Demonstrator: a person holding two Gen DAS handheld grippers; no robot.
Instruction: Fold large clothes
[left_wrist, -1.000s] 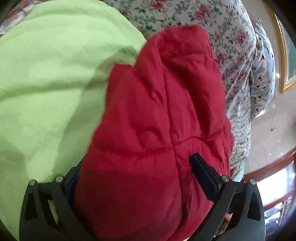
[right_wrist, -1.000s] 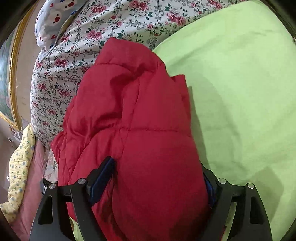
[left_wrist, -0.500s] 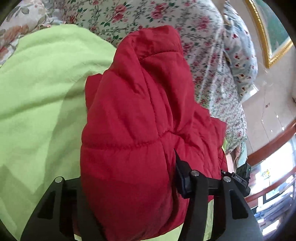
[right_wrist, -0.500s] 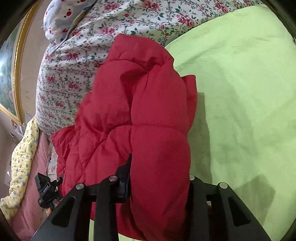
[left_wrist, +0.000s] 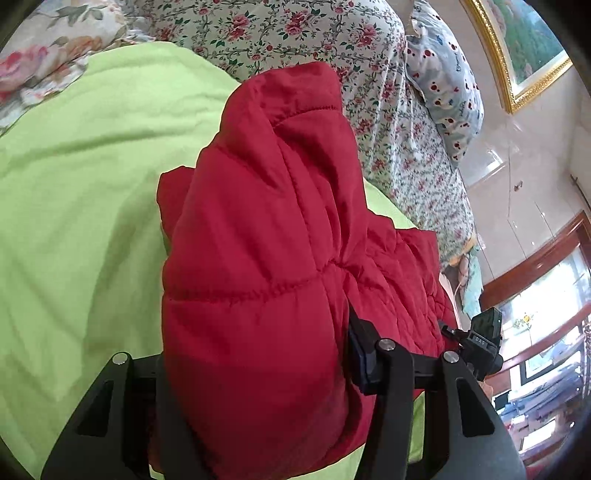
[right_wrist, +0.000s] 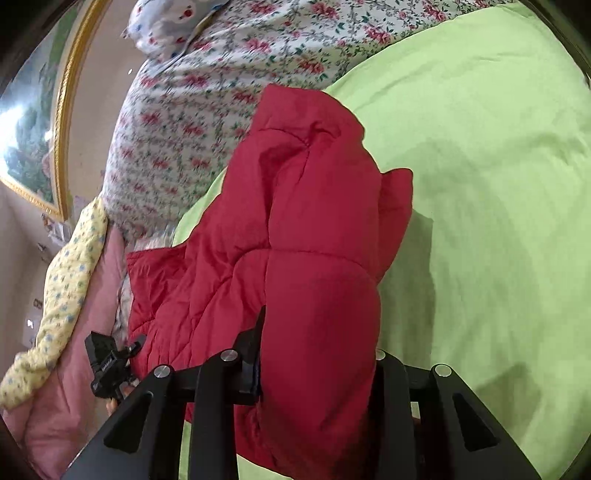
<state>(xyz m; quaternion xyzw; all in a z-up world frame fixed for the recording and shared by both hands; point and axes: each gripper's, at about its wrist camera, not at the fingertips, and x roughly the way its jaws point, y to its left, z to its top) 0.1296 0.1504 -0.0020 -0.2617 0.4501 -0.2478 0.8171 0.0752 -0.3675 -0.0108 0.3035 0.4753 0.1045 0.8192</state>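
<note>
Behind the red jacket (left_wrist: 258, 258), green sheet (left_wrist: 92, 184); floral quilt (left_wrist: 369, 74) beyond.

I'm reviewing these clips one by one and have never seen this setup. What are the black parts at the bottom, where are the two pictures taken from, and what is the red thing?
No robot here: a person holds a hand-held claw in each hand, with a camera on each looking along its fingers. One picture is from the left claw, the other from the right claw. Both are shut on a red padded jacket, over a green blanket beside a flowered cover.
</note>
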